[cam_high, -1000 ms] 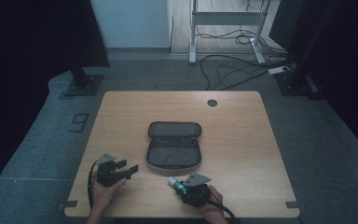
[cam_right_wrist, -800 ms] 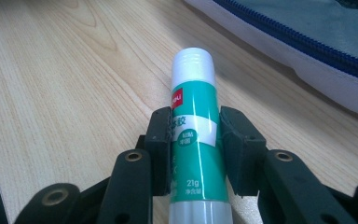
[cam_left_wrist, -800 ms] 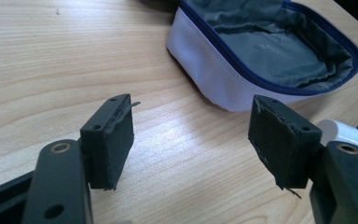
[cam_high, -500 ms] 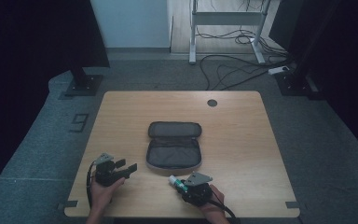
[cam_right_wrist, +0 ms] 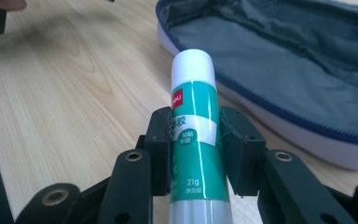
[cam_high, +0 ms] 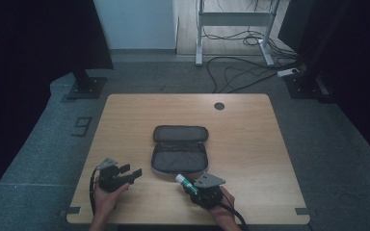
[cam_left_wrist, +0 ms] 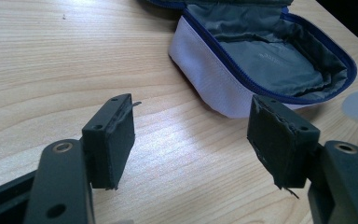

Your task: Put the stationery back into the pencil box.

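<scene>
Near the front edge of the worktop [cam_high: 250, 144], my right gripper [cam_right_wrist: 193, 154] is clamped on the green-and-white glue stick [cam_right_wrist: 193, 135], cap pointing toward the open pencil case [cam_high: 179, 148]. So I judge the pickup done; placing the stick inside the empty case remains. My left gripper [cam_left_wrist: 191, 140] waits beside the case, jaws spread, holding nothing.

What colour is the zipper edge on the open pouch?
Blue, running along the pouch rim; clearest in the left gripper view.
</scene>
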Demonstrator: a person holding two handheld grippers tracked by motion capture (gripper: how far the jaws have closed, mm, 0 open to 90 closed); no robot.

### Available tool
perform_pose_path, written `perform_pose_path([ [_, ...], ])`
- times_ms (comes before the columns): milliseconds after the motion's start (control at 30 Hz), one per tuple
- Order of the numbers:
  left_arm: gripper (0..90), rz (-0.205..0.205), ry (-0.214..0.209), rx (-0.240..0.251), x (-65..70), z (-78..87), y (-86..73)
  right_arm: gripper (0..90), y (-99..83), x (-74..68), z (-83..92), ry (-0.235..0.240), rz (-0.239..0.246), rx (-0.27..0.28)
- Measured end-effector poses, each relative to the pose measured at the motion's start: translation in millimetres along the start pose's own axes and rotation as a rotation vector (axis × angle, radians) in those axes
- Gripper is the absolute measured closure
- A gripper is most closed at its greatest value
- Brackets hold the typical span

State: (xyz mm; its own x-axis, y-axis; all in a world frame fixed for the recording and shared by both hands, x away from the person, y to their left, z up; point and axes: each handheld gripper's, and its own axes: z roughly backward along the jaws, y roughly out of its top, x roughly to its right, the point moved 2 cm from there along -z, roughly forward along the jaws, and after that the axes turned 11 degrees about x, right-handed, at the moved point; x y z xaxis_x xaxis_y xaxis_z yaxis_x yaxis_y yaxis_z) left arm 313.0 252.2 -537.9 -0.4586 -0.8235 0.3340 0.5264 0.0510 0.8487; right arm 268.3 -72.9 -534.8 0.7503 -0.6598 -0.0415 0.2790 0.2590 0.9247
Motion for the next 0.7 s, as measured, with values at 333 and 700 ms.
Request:
perform_pose_path([
  [333, 32.5, -0.002, -0.002, -0.010, -0.1, -1.4, -1.0, 64.8, 15.4, 5.1, 2.2, -0.009, 0.002, 0.046],
  [700, 32.4, -0.004, -0.006, -0.015, 0.7, -2.0, -1.5, 64.8, 24.9, 14.6, 0.7, -0.024, 0.002, 0.069],
])
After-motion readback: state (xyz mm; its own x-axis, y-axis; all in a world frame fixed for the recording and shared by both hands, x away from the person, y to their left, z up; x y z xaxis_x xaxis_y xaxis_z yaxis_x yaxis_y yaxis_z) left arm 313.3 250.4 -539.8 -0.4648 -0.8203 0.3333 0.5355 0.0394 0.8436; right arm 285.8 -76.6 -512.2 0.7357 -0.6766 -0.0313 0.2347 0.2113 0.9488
